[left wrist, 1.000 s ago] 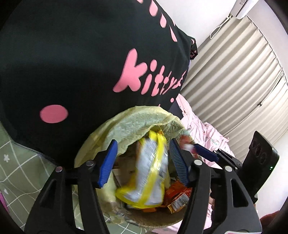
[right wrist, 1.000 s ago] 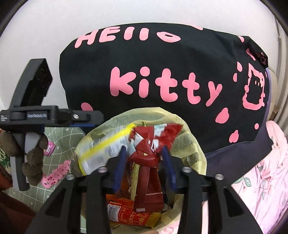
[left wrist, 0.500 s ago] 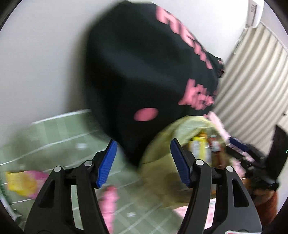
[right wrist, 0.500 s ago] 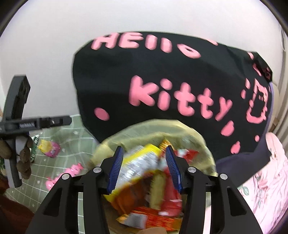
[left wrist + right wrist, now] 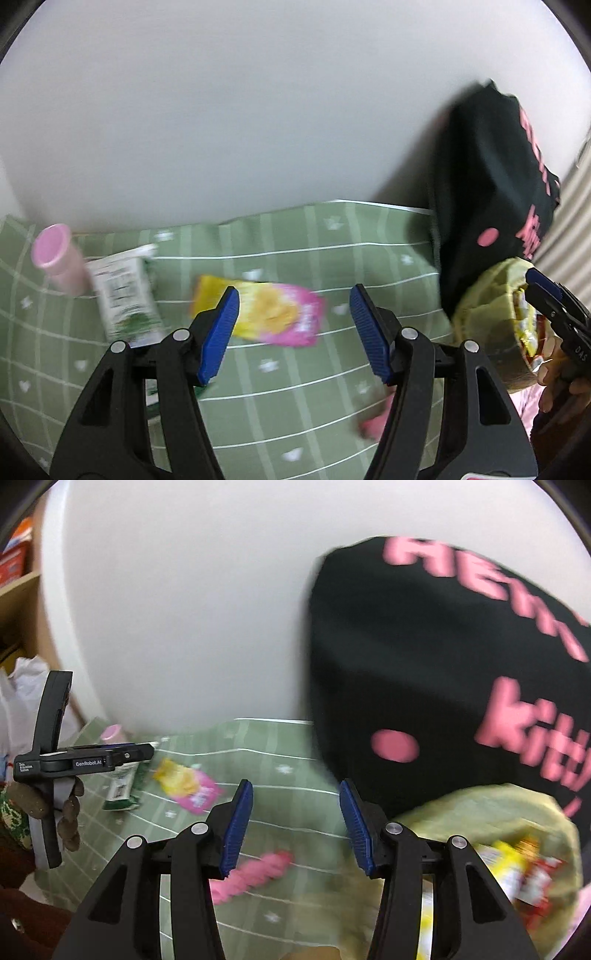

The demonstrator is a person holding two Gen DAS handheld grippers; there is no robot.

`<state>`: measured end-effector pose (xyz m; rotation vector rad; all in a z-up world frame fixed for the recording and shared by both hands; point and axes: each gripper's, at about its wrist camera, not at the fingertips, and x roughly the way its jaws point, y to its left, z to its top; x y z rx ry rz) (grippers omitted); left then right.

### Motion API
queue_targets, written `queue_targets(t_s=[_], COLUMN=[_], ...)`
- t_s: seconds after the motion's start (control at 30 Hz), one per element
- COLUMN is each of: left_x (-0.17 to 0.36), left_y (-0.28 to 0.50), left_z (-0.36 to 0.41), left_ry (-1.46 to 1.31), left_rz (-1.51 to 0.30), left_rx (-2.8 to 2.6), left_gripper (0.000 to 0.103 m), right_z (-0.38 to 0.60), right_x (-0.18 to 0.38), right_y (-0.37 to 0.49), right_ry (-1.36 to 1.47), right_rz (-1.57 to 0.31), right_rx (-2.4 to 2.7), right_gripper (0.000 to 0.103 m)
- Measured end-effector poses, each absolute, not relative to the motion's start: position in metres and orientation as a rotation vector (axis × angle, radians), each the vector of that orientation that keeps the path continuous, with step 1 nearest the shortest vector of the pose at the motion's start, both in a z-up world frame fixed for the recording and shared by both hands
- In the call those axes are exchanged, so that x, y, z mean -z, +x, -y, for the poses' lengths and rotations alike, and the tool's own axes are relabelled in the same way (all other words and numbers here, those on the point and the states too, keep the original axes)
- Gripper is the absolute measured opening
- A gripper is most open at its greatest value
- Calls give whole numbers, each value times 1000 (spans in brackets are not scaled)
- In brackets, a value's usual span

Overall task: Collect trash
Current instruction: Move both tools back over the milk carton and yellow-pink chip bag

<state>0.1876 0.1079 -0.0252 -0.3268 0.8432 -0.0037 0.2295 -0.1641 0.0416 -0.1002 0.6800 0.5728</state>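
In the left wrist view we see, at the far left on the green checked bedsheet (image 5: 295, 398), a pink-capped bottle (image 5: 55, 258) lying on its side, and just beside it a white and green packet (image 5: 123, 295). Next along lies a yellow and pink snack wrapper (image 5: 266, 314), flat on the sheet and framed between the blue pads of the left gripper (image 5: 293, 332). Its fingers are spread wide and hold nothing; the blur keeps us from saying whether they touch the sheet. Low at the right of that gripper a blurred pink piece (image 5: 373, 424) lies on the sheet. Further right a black pillow with pink lettering (image 5: 487, 192) leans on the white wall (image 5: 258, 110), and below it sits the trash basket lined with a yellow-green bag (image 5: 484, 295), with wrappers inside.

In the right wrist view the left gripper appears from the side at far left, in a gloved hand (image 5: 62, 812). The snack wrapper (image 5: 188, 781) lies just beyond it. The right gripper (image 5: 295, 823) hangs over the sheet with its fingers apart and empty, the pink piece (image 5: 255, 871) lying near its left pad. To the right, the bag-lined basket (image 5: 480, 812) holds yellow and red wrappers (image 5: 517, 864) in front of the pillow (image 5: 424, 664).
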Motion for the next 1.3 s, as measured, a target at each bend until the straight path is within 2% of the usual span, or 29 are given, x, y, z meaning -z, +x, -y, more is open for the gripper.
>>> queue_targets(t_s=[0.2,0.5,0.7,0.9,1.1,1.23,1.27,1.3], left_x=[33,54,65,75,82,84,84,84], left_y=[164,124,107,104,110,113,113,113], left_z=[-153,-222,-246,-260,-263,-261,-261,-261], left_ry=[-359,-464,-511,-537,-562,-571,-571,-569], left_rz=[-828,-835,-853,-867,-877,-881,-882,-881], left_rx=[-84,-213,-227,-244,-237,-218,-215,-211], left_gripper=[59,59,59,59,59,59,59,59], right_z=[102,4,-18,-11,-20,-30,-36,-44], right_x=[-18,49,87,94,81,95,98,101], right_y=[250,284,309,282,283,306,306,307], right_ry=[-115,-253,-270,-163,-247,-184,-191,-207], right_rz=[-738,-889,-1003,-1142,-1061,-1100,-1102,-1102], right_rx=[-701,-857,-792,-861,-879,-863,-877,-880], right_gripper=[49,49,49,49,49,49,47,41])
